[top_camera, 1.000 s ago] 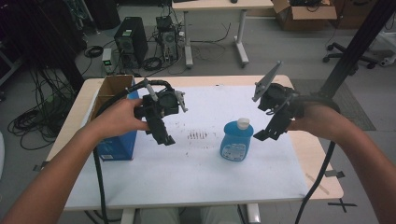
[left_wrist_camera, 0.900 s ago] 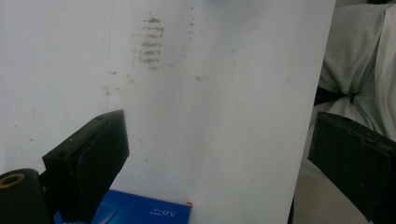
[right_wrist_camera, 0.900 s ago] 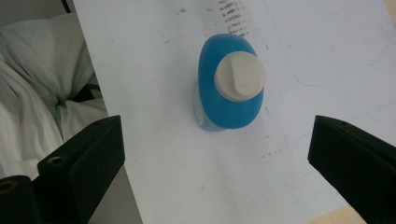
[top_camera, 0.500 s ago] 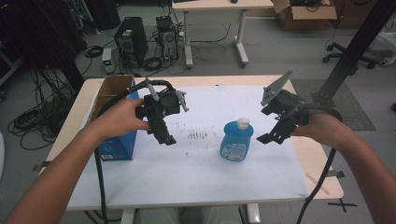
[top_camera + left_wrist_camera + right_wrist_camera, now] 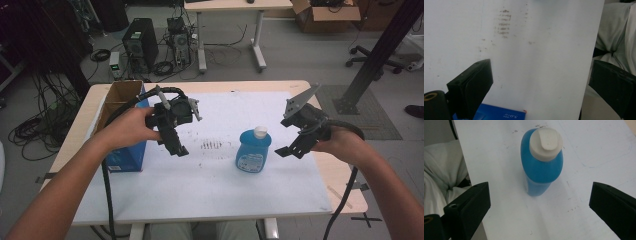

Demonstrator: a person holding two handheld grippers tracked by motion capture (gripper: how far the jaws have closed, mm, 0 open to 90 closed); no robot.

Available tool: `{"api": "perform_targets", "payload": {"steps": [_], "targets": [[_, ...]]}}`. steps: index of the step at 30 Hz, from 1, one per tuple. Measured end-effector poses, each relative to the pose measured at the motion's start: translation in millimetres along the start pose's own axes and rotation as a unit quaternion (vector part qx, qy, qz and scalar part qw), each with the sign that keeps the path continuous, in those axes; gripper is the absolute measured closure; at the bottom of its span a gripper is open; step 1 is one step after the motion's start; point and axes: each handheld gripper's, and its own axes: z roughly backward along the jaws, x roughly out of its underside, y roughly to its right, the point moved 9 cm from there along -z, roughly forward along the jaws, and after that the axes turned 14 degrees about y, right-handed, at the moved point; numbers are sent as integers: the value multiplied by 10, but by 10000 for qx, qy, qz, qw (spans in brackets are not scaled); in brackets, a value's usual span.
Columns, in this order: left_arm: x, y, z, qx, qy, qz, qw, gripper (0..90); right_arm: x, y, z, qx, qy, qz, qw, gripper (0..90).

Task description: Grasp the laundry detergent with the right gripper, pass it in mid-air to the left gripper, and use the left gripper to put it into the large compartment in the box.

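Risk: the bottle (image 5: 253, 150) is tall and upright; a one-sided knock from a jaw would likely tip it.
Bottle: centre-right of the high view, on the table (image 5: 210, 200), just left of the right gripper (image 5: 295, 145).
Right gripper: jaws spread, empty.
Left gripper (image 5: 175, 142): centre-left, spread, empty, beside the box (image 5: 125, 160).

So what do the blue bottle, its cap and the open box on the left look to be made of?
Blue bottle: probably translucent plastic, smooth, faint sheen. Its cap: matte off-white plastic, with a moulded flip-lid outline. Open box: cardboard, going by the brown raw flaps, though its blue printed face looks glossier.
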Motion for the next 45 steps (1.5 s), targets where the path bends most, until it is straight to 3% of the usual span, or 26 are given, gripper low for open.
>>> {"api": "perform_targets", "payload": {"steps": [17,33,36,45], "targets": [[15,-12,-13,-10,18,31,10000,54,176,34,-112,8,468,-177,9987,31],[6,-6,-26,-14,2,35,10000,54,331,54,-193,17,970,-329,9947,30],[10,-3,-19,-16,-18,13,10000,54,373,55,-198,59,1148,-346,9928,30],[-7,15,-46,-5,-6,20,10000,53,483,63,-246,41,1280,-456,9907,29]]}}
